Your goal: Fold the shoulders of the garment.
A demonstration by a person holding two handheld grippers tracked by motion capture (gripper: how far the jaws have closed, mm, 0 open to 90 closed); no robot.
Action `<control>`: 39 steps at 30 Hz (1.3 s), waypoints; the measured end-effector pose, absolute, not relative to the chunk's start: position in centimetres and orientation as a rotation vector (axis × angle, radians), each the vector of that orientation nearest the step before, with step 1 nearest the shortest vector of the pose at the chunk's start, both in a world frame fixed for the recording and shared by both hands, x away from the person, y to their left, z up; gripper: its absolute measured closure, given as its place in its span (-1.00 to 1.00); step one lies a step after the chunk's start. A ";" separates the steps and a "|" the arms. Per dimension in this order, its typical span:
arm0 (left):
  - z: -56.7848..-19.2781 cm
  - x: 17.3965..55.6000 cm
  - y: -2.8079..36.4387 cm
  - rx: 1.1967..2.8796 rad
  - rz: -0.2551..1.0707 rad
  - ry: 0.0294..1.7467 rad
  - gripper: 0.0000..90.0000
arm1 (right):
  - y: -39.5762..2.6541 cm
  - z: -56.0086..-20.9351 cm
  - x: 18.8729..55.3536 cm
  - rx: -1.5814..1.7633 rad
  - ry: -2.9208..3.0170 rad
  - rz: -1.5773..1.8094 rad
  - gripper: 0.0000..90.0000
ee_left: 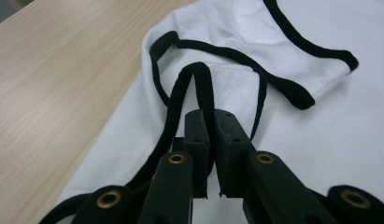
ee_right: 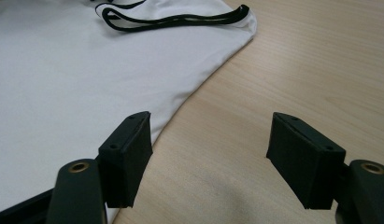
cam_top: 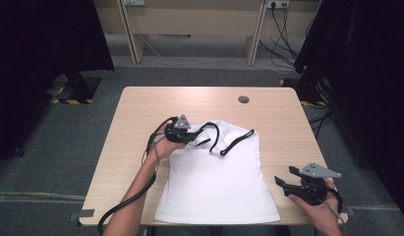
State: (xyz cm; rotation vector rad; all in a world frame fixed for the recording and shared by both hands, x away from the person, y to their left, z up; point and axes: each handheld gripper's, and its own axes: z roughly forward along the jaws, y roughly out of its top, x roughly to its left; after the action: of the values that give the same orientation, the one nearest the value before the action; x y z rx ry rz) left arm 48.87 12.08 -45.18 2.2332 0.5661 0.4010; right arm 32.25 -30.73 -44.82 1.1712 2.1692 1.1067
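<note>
- My left tool is clamped on the black strap of the white top, which lies flat on the desk
- My right tool stands wide, holding nothing, over bare desk beside the top's edge
- Advice: lift the strap gently, avoid bunching
- No containers present

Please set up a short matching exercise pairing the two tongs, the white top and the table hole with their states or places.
Things:
1. left tongs
2. right tongs
3. white top
4. table hole

States or places:
A. lying flat on the table
B. open over the table edge beside the cloth
C. near the table's far edge
D. shut on a black-trimmed strap

Pairs: 1-D, 2-B, 3-A, 4-C
</note>
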 end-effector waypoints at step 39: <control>-43.2 46.1 8.9 2.461 0.429 0.283 0.16 | -17.6 -42.4 42.8 0.814 2.477 1.034 -0.09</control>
State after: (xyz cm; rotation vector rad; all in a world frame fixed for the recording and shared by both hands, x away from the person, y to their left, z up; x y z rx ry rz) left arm 46.11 8.94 -43.20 2.4613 0.2835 0.4288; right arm 42.76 -17.65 -42.41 0.8136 2.4774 1.0343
